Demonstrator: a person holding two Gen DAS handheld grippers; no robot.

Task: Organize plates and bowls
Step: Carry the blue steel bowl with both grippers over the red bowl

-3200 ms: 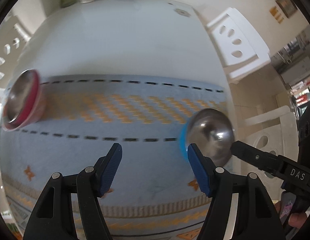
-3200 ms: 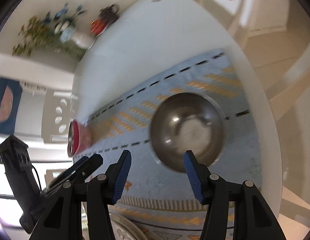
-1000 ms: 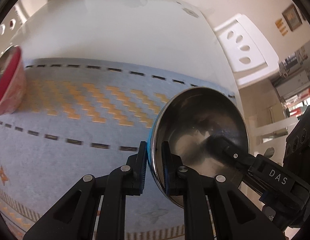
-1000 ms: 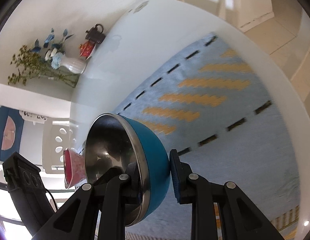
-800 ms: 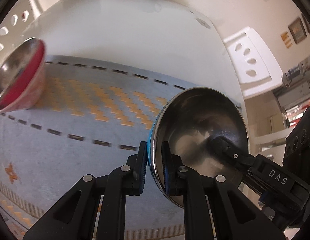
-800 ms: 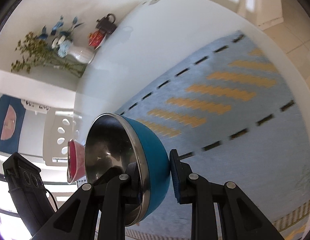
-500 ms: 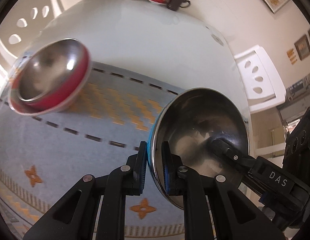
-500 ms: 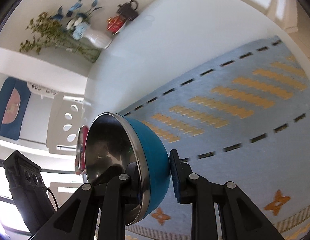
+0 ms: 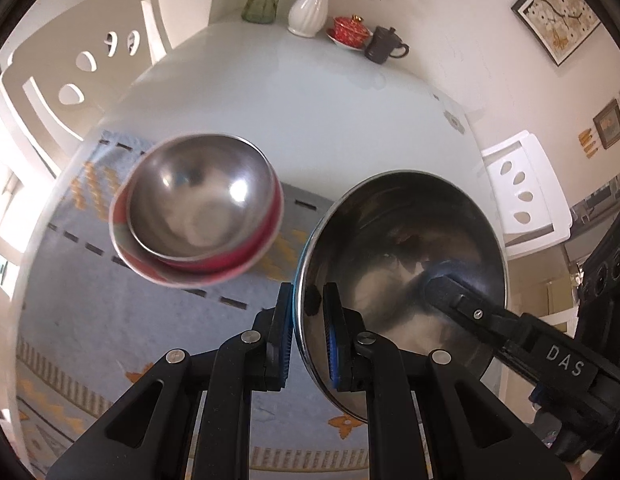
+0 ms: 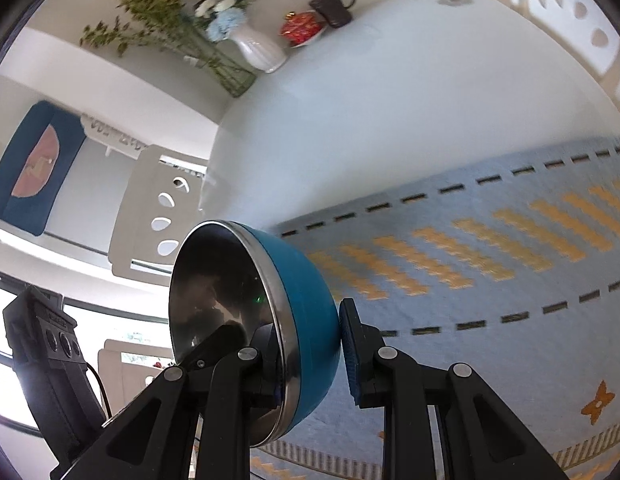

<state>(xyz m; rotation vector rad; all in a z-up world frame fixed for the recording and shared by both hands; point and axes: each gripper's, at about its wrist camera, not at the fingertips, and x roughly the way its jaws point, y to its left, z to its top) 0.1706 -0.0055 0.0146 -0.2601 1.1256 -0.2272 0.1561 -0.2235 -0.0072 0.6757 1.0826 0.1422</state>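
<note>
A blue bowl [image 9: 398, 248] with a steel inside hangs tilted above the mat, held by both grippers. My left gripper [image 9: 306, 308] is shut on its near rim, one pad inside and one outside. My right gripper [image 10: 310, 332] is shut on the opposite wall of the blue bowl [image 10: 230, 292]. In the left wrist view the right gripper's inner finger [image 9: 450, 288] reaches into the bowl. A red bowl [image 9: 198, 208] with a steel inside sits nested in another bowl on the mat, just left of the held bowl and apart from it.
A light blue patterned mat [image 9: 90, 320] covers the near half of the white table [image 9: 310, 100]. At the far edge stand a white vase [image 9: 310, 12], a red lidded cup [image 9: 348, 30] and a dark teapot [image 9: 384, 46]. White chairs [image 9: 82, 76] flank the table.
Both grippers have carried the blue bowl up and to the left across the mat. The red bowl has come from the left edge to beside the held bowl. Both grips are unchanged.
</note>
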